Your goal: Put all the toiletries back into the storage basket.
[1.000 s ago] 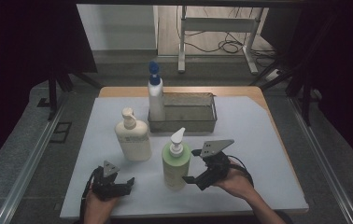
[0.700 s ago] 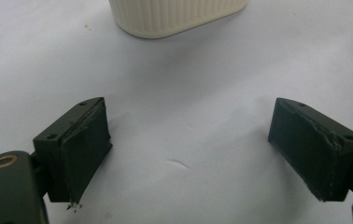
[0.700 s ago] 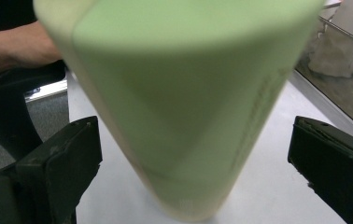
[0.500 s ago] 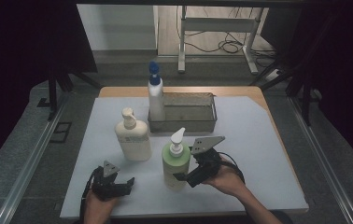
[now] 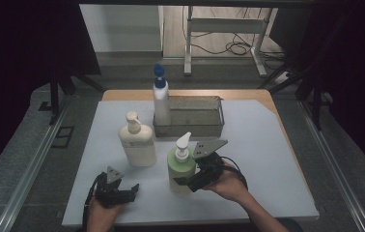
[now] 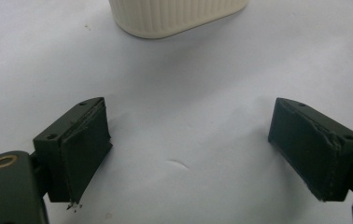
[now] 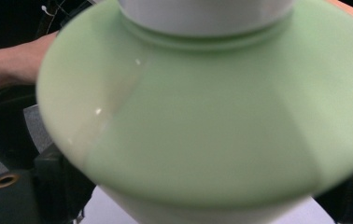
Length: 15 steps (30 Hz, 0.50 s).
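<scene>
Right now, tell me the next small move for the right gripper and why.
Probably finish closing the fingers on the green pump bottle. The right gripper has it between its two fingers, which have just been closing, but a firm pinch isn't evident, so lifting now might let it slip. The left gripper rests open on the table, away from it.

Wooden table (image 5: 248, 94), mostly covered by a white sheet (image 5: 262, 145). On the sheet: metal basket (image 5: 190, 117) far centre, blue-capped white bottle (image 5: 160, 99) at its left end, cream pump bottle (image 5: 136, 142) left, green pump bottle (image 5: 181, 164) near centre.
</scene>
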Motion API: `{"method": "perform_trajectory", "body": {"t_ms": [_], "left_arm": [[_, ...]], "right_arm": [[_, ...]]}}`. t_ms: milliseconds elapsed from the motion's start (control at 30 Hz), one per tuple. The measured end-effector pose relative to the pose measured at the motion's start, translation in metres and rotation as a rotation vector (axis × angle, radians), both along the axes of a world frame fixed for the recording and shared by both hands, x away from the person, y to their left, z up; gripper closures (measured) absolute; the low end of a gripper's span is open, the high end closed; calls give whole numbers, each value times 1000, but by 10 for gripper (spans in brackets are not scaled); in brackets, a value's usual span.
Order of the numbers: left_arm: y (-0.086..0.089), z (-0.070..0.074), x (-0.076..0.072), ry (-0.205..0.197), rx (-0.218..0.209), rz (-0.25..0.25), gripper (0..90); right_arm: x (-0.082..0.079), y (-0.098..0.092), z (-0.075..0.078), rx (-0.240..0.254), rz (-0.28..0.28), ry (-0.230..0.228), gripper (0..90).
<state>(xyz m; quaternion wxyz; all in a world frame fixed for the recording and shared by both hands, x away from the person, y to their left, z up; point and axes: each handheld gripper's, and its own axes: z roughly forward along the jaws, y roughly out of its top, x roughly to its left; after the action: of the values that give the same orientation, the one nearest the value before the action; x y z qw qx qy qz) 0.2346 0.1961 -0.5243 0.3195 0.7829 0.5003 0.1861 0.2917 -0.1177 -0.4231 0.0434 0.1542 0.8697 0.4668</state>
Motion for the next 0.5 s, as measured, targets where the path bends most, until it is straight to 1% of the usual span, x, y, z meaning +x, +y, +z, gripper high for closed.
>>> {"method": "perform_trajectory", "body": {"t_ms": [233,367,500], "left_arm": [[0,0,0,2,1,-1,122],[0,0,0,1,1,-1,122],[0,0,0,2,0,-1,122]], "right_arm": [[0,3,2,-13,-3,-9,102],[-3,3,4,-36,-20,-37,115],[-4,4,6,-48,-29,-35,118]]}}
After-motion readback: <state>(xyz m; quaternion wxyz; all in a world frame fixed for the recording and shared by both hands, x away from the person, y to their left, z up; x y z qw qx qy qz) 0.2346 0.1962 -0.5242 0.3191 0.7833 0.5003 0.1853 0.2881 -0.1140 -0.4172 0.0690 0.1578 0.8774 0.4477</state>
